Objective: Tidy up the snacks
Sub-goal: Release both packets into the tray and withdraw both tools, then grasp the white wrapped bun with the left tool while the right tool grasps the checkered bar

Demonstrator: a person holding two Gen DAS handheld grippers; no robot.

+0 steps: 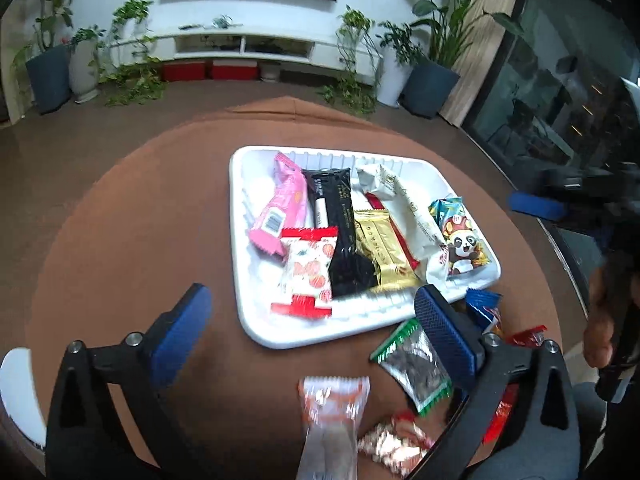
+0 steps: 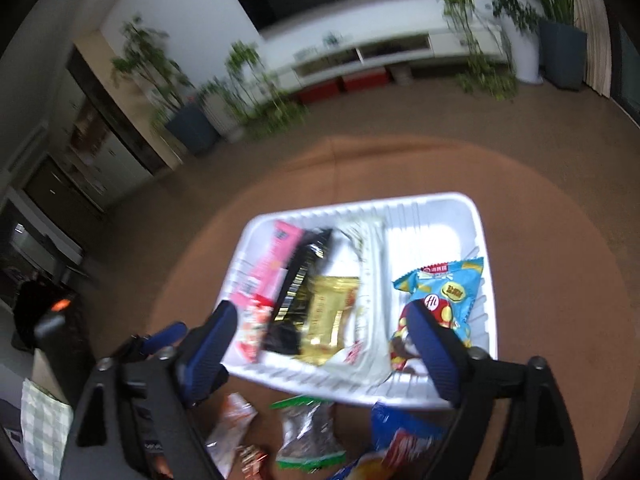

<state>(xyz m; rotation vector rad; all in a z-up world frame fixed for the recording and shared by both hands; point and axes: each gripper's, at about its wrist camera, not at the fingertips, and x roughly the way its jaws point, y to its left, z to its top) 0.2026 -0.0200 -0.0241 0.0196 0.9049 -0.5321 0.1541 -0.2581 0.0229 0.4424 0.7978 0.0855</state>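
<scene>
We see the clear orange-printed wrapper (image 1: 334,420) cut off at the near edge; motion blur smears the crinkled blue bag (image 2: 404,436) beyond reading.

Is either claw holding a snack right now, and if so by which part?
Neither. The left claw and right claw are both open with nothing between their fingers, above the white tray of snacks.

Bare brown surface (image 1: 120,220) lies open left of the white tray (image 1: 240,280) and beyond its far rim. The tray's left and middle are crowded with wrappers lying against each other; its far right corner (image 2: 432,232) is bare. Near the tray, loose packets — a green-edged one (image 1: 416,364) among them — clutter the right side.
</scene>
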